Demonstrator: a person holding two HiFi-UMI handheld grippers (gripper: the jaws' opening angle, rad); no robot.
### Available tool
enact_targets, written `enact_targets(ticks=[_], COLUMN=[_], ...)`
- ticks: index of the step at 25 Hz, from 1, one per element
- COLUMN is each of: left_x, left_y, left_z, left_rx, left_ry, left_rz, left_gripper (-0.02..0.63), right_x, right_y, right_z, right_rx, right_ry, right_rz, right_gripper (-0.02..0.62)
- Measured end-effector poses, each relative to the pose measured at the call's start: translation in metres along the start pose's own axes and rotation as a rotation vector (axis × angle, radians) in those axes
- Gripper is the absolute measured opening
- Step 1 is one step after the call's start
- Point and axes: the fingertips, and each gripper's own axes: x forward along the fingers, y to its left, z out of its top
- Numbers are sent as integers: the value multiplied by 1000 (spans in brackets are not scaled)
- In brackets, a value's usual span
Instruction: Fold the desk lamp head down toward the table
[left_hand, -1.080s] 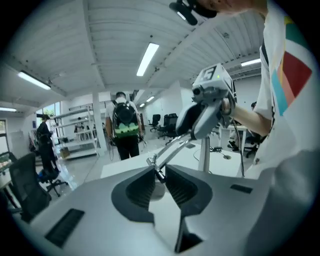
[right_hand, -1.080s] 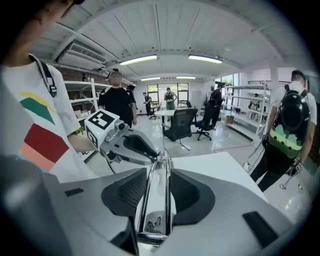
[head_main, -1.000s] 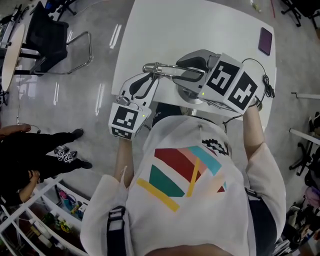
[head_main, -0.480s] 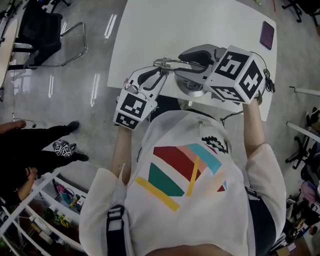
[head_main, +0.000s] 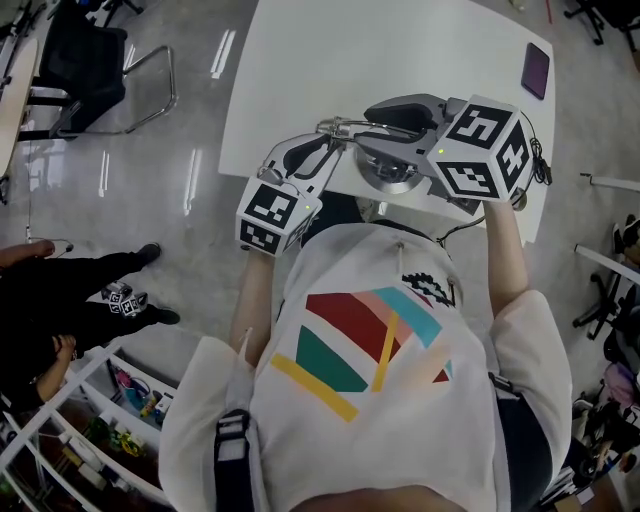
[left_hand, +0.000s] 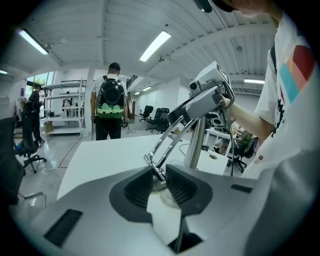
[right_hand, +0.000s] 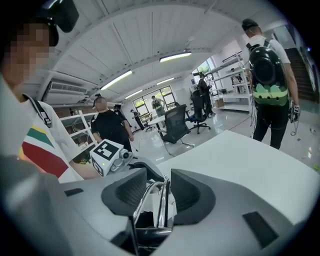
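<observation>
Head view, lamp: The desk lamp (head_main: 392, 178) stands at the near edge of the white table (head_main: 400, 50), directly in front of the person. Its chrome arm (head_main: 345, 127) reaches out to the left above the round base.
Head view, grippers: The left gripper (head_main: 322, 150) meets the outer end of the chrome arm. The right gripper (head_main: 372, 128) sits on the same arm, nearer the base.
Head view, step in hand: This looks like the fold itself, with one gripper steadying the arm and the other guiding its far end downward.
Left gripper view, grip: The jaws are narrowly parted and pinch a small chrome joint (left_hand: 156, 171) at the end of the two thin rods.
Left gripper view, surroundings: The rods rise to the right toward the other gripper, and the lamp's upright post (left_hand: 196, 145) stands behind them. A pale shape shows below the jaws. Whether it is the lamp head I cannot tell.
Right gripper view, grip: The jaws are drawn close on the two chrome rods, which run upright between the pads.
Right gripper view, surroundings: The other gripper's marker cube shows just beyond the jaws.
Next move, as a judgement: The left end likely needs to be eased lower toward the tabletop while the right grip holds firm, so the base does not tip or slide off the edge.
</observation>
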Motion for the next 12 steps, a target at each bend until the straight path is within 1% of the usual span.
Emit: enact_targets(ticks=[1, 3, 4, 6, 7, 8, 11, 12], left_x=[1, 0, -1, -9, -14, -22, -48, -55], left_y=[-1, -4, -4, -4, -3, -2, 4, 8], left_z=[-1, -2, -3, -2, 2, 8, 45, 61], left_rx=[0, 0, -6, -38, -57, -77, -143, -148], left_ry=[3, 13, 17, 3, -26, -74, -250, -304], left_rz=[1, 3, 0, -2, 3, 8, 17, 30], left_gripper=[117, 117, 117, 117, 117, 115, 115, 115], right_x=[-1, -2, -3, -12, -22, -35, -84, -100], right_y=[0, 2, 2, -2, -7, -12, -25, -29], right_z=[-1, -1, 0, 9, 17, 26, 45, 47], right_rx=[4, -31, -64, -134, -157, -163, -129, -119], right_ry=[-17, -20, -14, -11, -25, -52, -181, -228], right_rz=[-4, -27, -51, -134, -184, -230, -361, -417], right_gripper=[149, 147, 147, 147, 147, 147, 147, 147])
